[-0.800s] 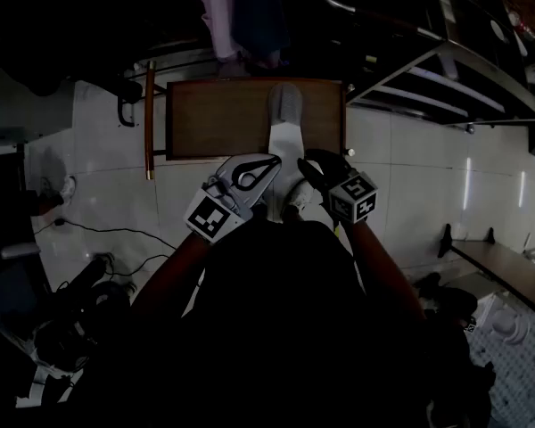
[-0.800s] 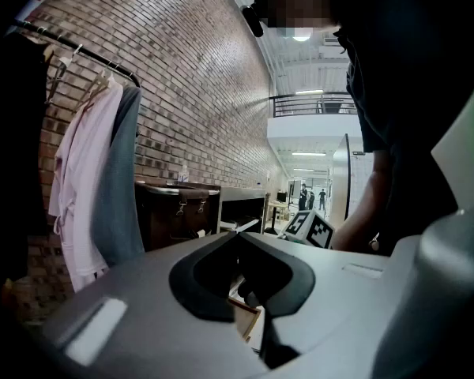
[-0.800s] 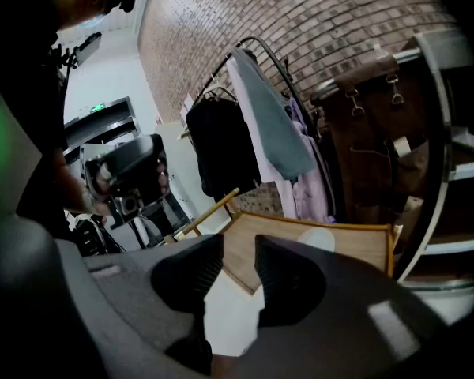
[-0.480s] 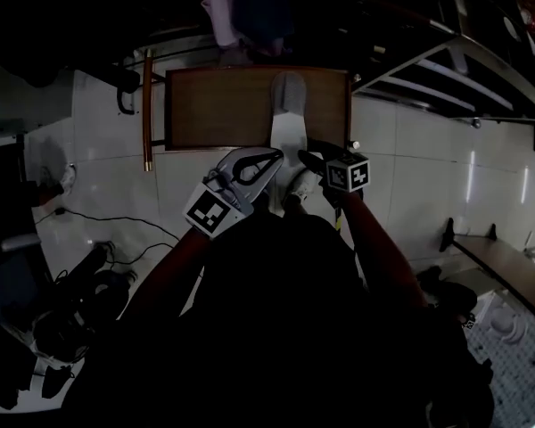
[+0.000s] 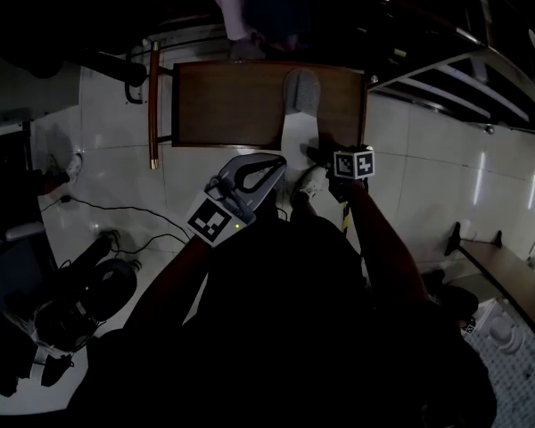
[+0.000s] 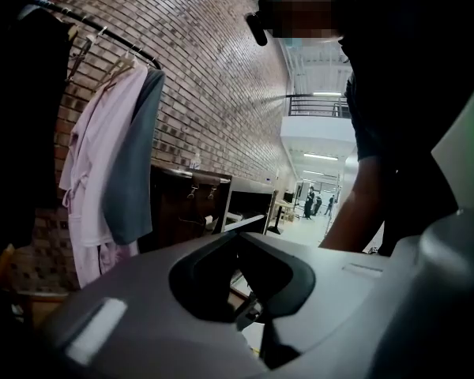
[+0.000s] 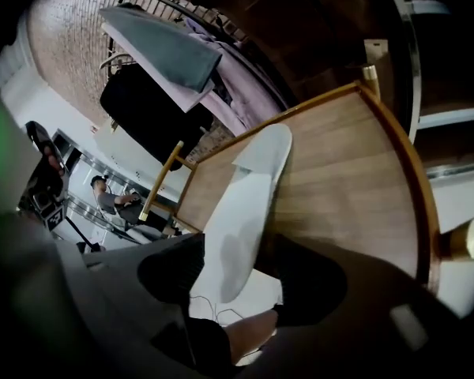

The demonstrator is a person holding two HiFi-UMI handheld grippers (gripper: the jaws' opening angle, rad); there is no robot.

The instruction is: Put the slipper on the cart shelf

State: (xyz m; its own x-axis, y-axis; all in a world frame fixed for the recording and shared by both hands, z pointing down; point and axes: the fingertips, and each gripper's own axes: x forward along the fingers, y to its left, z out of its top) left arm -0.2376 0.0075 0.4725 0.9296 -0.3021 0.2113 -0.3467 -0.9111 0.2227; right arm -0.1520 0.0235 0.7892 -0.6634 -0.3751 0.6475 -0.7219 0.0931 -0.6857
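Note:
A white slipper [image 5: 300, 119] lies lengthwise on the brown wooden cart shelf [image 5: 223, 105], toe toward the far side and heel hanging over the near edge. My right gripper [image 5: 319, 156] is shut on the heel. In the right gripper view its black pads [image 7: 308, 283] stand wide on either side of the slipper [image 7: 249, 204], whose toe rests on the shelf [image 7: 355, 172]. My left gripper [image 5: 279, 160] hangs shut and empty just left of the heel, off the shelf's near edge. The left gripper view shows that gripper [image 6: 249, 287] pointing toward a brick wall.
A wooden cart handle [image 5: 153, 105] stands left of the shelf. Hanging clothes [image 6: 110, 164] are on a rack beyond it. Dark metal framing [image 5: 464, 69] runs at the right. A cable [image 5: 116, 212] crosses the tiled floor. The person's white shoes [image 5: 308, 185] are below the heel.
The right gripper has edged forward toward the shelf with the slipper's heel still between its jaws. The left gripper stays shut and has dropped back slightly from the shelf edge.

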